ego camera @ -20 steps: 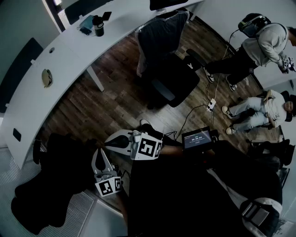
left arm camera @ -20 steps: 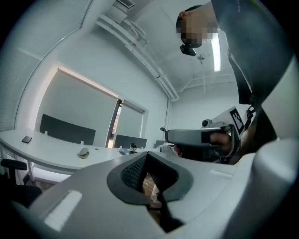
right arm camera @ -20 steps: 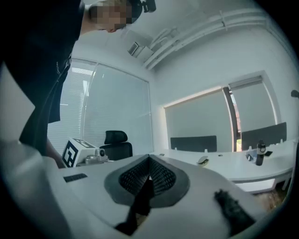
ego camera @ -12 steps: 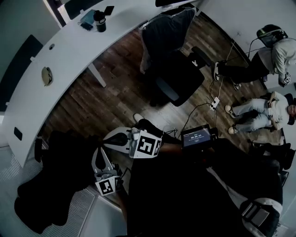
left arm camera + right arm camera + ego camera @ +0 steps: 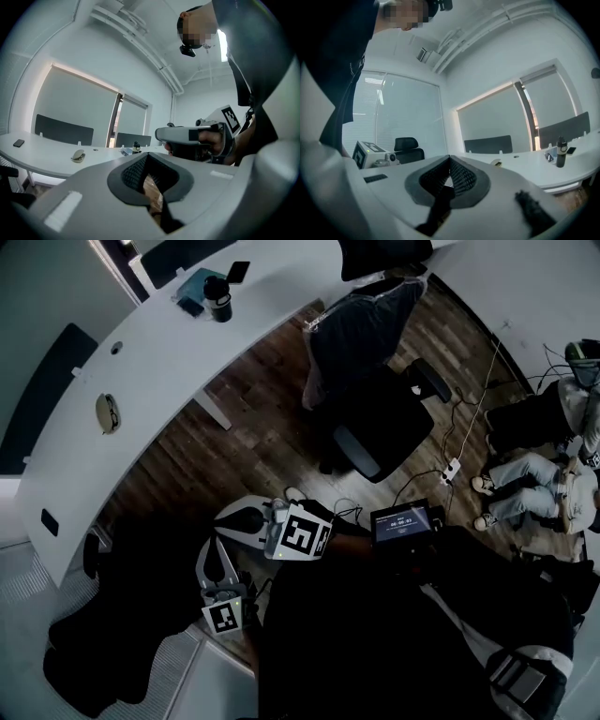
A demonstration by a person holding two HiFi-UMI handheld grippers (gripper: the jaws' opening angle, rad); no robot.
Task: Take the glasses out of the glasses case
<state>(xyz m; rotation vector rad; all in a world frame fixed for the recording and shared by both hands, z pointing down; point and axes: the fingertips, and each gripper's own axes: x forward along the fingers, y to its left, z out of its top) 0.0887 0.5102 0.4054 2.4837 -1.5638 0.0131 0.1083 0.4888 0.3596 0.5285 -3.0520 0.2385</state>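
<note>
The glasses case (image 5: 108,413), a small oval beige shell, lies shut on the long white desk (image 5: 159,362), far from both grippers. It also shows in the left gripper view as the case (image 5: 78,155) and, very small, in the right gripper view as the case (image 5: 496,162). My left gripper (image 5: 210,544) is held low in front of the body, jaws shut with nothing between them. My right gripper (image 5: 219,517) hangs just beside it, also shut and empty. The glasses are not visible.
A dark bottle (image 5: 218,302), a phone (image 5: 237,271) and a blue item (image 5: 193,289) sit at the desk's far end. A black office chair (image 5: 375,409) with a garment over it stands on the wood floor. Another dark chair (image 5: 131,615) is at lower left. People sit at the right edge.
The head view has swung, so the desk and the chair now sit lower and further right in the picture. Both grippers stay close together before the body, still shut.
</note>
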